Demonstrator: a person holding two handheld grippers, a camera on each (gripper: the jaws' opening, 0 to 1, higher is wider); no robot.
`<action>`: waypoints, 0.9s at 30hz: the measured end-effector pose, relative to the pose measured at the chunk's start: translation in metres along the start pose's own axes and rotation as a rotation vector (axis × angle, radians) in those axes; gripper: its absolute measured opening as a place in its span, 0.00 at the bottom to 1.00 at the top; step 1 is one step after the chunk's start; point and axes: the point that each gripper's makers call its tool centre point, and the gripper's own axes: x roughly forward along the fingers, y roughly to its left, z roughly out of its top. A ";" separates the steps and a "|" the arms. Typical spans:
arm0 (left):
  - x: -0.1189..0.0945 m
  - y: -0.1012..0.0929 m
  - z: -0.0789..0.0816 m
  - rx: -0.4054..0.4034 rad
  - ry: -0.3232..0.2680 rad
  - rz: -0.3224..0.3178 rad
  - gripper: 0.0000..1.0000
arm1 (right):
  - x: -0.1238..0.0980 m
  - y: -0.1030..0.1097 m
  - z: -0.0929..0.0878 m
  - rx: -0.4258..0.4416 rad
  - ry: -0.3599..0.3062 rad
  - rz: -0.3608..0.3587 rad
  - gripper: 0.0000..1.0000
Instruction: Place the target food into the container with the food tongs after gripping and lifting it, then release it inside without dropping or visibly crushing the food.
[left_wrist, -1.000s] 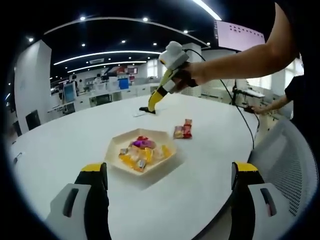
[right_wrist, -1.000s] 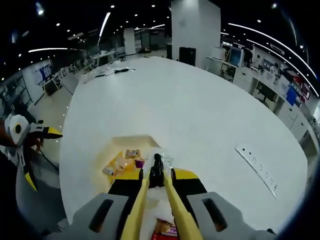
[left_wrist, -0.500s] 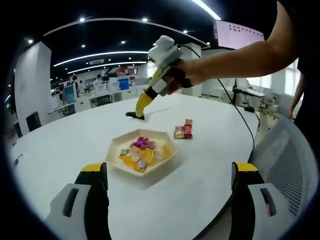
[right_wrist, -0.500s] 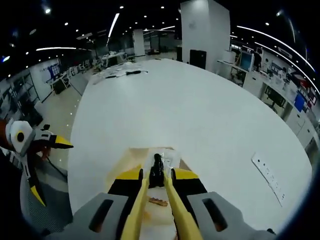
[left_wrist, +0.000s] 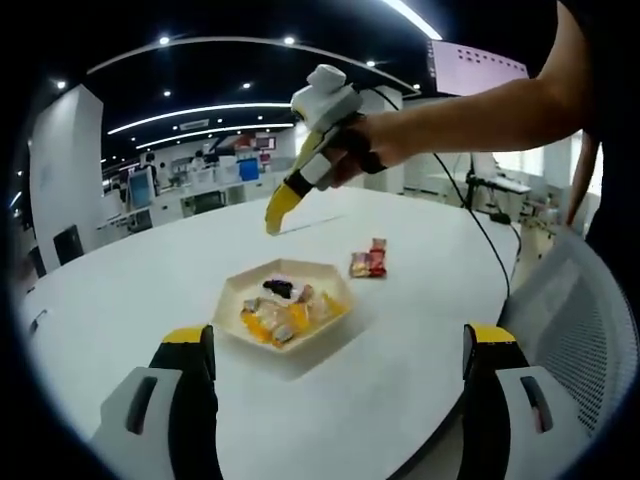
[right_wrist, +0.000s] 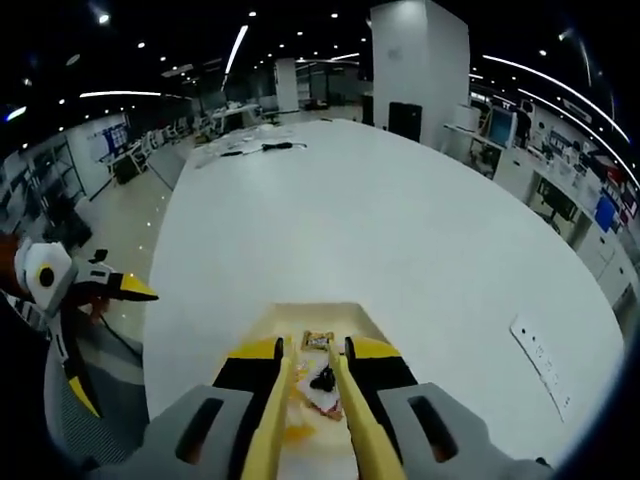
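We hold the right tongs (left_wrist: 273, 217) above the hexagonal tray (left_wrist: 232, 293) on the desk (left_wrist: 420, 330), tips nearly together and empty, the dark food piece (left_wrist: 279, 288) lying inside at twelve o'clock, so placement looks done, while the left tongs (left_wrist: 335, 380) stand apart.

White table (left_wrist: 130, 290): tray (left_wrist: 232, 300) w/ snacks, 1 packet (left_wrist: 367, 263) beside.

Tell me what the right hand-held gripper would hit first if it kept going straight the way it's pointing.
Probably the sweets in the hexagonal tray. The right hand-held gripper holds yellow tongs aimed down over it, and a dark piece lies in line between their tips. Depth is hard to judge.
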 end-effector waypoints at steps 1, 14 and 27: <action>0.000 0.000 0.000 -0.002 -0.001 -0.001 0.99 | -0.002 0.001 0.001 0.001 -0.003 0.004 0.24; 0.000 -0.002 0.000 0.010 0.001 -0.008 0.99 | -0.023 -0.003 0.003 -0.027 -0.022 -0.011 0.26; 0.001 -0.001 -0.001 0.009 0.005 -0.006 0.99 | -0.048 -0.013 -0.010 -0.021 -0.039 -0.039 0.27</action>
